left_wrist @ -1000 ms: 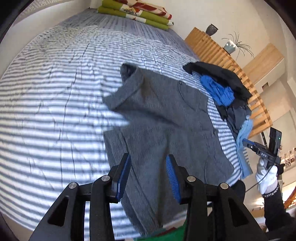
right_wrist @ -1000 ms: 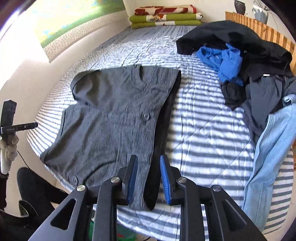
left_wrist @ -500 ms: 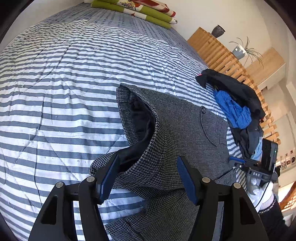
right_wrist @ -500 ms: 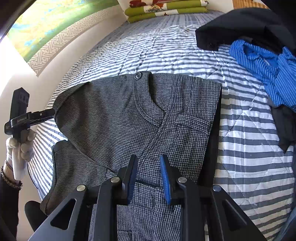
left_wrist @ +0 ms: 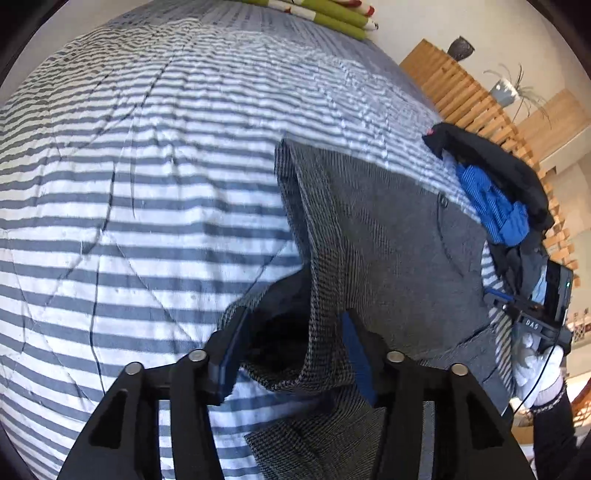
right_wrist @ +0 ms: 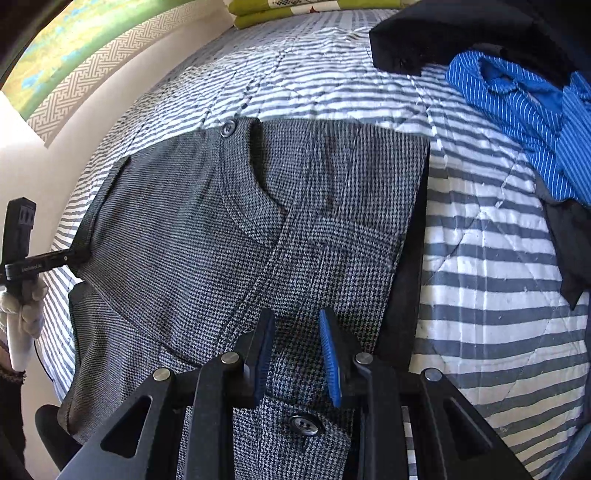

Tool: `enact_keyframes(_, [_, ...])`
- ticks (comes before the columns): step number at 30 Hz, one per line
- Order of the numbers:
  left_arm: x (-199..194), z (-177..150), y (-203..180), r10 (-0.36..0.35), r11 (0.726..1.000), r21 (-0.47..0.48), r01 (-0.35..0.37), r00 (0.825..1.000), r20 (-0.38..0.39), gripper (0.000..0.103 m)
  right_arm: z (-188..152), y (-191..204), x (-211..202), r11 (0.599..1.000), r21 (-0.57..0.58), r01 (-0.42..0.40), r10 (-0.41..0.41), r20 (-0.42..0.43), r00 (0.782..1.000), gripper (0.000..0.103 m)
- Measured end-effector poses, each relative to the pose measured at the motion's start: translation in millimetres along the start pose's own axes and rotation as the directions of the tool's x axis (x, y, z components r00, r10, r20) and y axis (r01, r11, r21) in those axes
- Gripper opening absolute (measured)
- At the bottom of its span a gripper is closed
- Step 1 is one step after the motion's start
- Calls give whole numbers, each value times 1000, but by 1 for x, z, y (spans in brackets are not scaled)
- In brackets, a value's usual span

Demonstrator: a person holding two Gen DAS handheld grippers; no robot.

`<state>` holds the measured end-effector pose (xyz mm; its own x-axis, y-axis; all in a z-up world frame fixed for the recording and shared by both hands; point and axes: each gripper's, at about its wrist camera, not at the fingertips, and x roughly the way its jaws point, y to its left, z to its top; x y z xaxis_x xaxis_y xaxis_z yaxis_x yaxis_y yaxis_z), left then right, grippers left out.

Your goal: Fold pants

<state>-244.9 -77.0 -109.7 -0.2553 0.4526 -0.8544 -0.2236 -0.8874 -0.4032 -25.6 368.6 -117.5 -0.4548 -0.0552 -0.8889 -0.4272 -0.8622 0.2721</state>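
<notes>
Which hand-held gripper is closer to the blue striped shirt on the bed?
Right. The right hand-held gripper is over the grey pants' side nearer the blue striped shirt; the left hand-held gripper is at their far edge.

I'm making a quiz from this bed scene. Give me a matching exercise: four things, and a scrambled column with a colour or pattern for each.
Things:
1. pants
2. shirt
3. bedspread
4. cushions

Looks:
A. green with red and white
B. grey and white stripes
C. grey houndstooth check
D. bright blue with thin white stripes

Pairs: 1-C, 2-D, 3-B, 4-A

Both grippers now sit lower and closer over the pants [right_wrist: 295,221]; the left gripper [left_wrist: 291,354] is closing around a raised fold.
</notes>
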Motion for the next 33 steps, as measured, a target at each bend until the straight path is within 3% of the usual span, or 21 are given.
enact_keyframes(4, [-3,39,-2,-31,999,-34,32,999,38,67,15,-20,-27,999,12,32,-33,88,996,40])
enact_keyframes(8, [20,75,-1,-81,991,-102,81,997,6,68,36,-56,-39,994,104,24,-36,123,992,42])
enact_keyframes(11, [42,96,-1,-70,990,-126,69,998,-3,72,60,-76,-30,989,144,-10,-6,109,994,45])
enact_keyframes(19, [89,122,0,-58,991,-121,54,998,-25,74,89,-86,13,993,110,-47,39,77,996,46])
enact_keyframes(20, [92,122,-2,-53,993,-105,51,998,-22,71,90,-85,20,993,103,-55,48,66,997,46])
enact_keyframes(23, [100,124,-6,-7,997,-75,7,1000,-6,37,92,-82,36,994,95,-46,41,53,998,46])
enact_keyframes(24, [101,123,-6,-1,997,-78,1,1000,2,33,93,-83,39,994,96,-55,50,56,997,46])
enact_keyframes(26, [98,125,-12,12,999,-50,-10,999,31,27,93,-83,40,993,94,-70,64,68,996,45])
enact_keyframes(27, [92,125,-16,22,999,-30,-20,998,53,25,93,-82,39,993,91,-72,65,77,995,31])
enact_keyframes(28, [84,127,-22,18,1000,-10,-18,997,77,25,93,-80,38,994,85,-75,69,74,995,11])
enact_keyframes(33, [33,142,-45,-79,997,36,74,977,197,21,94,-68,9,998,38,-49,42,157,987,11])
